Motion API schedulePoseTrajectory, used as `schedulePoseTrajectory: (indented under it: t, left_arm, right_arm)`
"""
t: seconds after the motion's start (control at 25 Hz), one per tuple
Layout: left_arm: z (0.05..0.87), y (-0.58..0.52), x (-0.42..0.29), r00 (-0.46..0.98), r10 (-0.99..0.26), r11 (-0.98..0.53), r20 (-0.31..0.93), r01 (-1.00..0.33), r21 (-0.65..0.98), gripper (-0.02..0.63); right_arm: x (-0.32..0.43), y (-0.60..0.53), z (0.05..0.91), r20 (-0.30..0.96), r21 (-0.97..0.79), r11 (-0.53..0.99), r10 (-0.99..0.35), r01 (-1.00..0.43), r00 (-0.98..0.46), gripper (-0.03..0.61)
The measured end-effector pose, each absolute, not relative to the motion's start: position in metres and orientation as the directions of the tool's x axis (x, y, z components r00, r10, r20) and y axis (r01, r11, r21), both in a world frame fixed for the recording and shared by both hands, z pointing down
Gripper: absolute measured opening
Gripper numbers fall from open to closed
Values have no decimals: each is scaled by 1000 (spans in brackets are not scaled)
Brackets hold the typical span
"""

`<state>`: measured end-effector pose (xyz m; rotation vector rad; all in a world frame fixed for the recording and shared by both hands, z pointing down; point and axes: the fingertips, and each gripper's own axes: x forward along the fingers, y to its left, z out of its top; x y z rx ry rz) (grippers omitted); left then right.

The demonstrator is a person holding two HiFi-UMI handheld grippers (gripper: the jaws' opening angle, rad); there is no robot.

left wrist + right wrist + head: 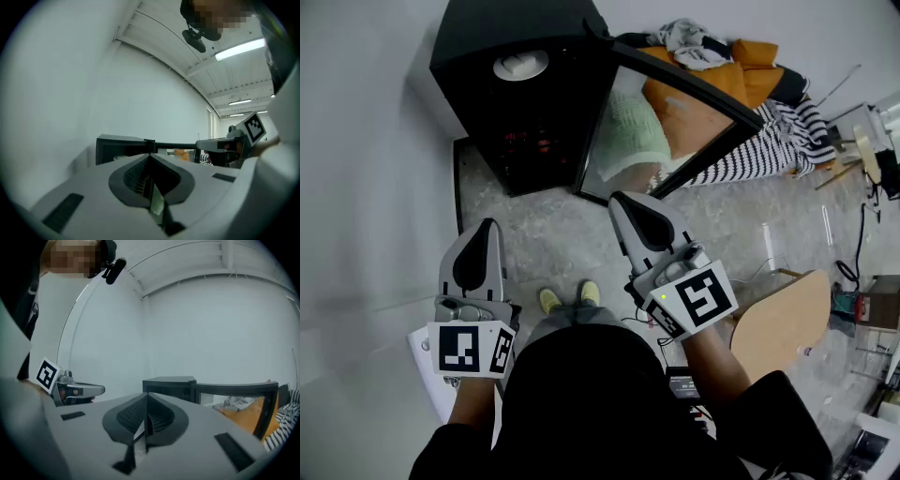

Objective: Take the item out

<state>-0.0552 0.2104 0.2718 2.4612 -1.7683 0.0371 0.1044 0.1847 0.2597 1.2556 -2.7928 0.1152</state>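
upper left of the head view, i've got the black cabinet (502, 37) against the wall, its glass door (661, 117) swung wide open toward the right. the white round item (521, 65) sits inside, high up in the opening, with a reddish glow lower down in the dark. i can't make out exactly what the item is from up here.

lower left of the frame, the left tongs (487, 225) hang above the floor (553, 248), pointing at the cabinet and well apart from it. looking along them, the left tongs (150, 157) are pinched together at the tips, nothing caught between them.

centre of the frame, the right tongs (619, 199) reach a little further forward, tip just short of the door's lower edge. from their own camera the right tongs (146, 394) are closed tight too, and empty, with the cabinet (168, 386) and door (236, 392) straight ahead.

bottom centre, my yellow shoes (567, 298) show between the two arms. upper right, a heap of orange and striped clothes (741, 103) lies behind the door, and a round wooden board (783, 323) sits at the right.
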Motion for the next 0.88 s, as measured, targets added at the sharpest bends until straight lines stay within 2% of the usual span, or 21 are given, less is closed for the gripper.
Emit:
schedulePoseTrajectory:
  t: [0.44, 0.88]
  left_arm:
    - [270, 198, -51, 341, -935, -335, 94, -939, 74, 8]
    - [272, 206, -73, 359, -929, -353, 85, -932, 80, 8]
  right_arm:
    - [117, 174, 245, 67, -71, 664, -742, -745, -668, 5]
    - [94, 182, 243, 73, -61, 673, -733, -737, -676, 5]
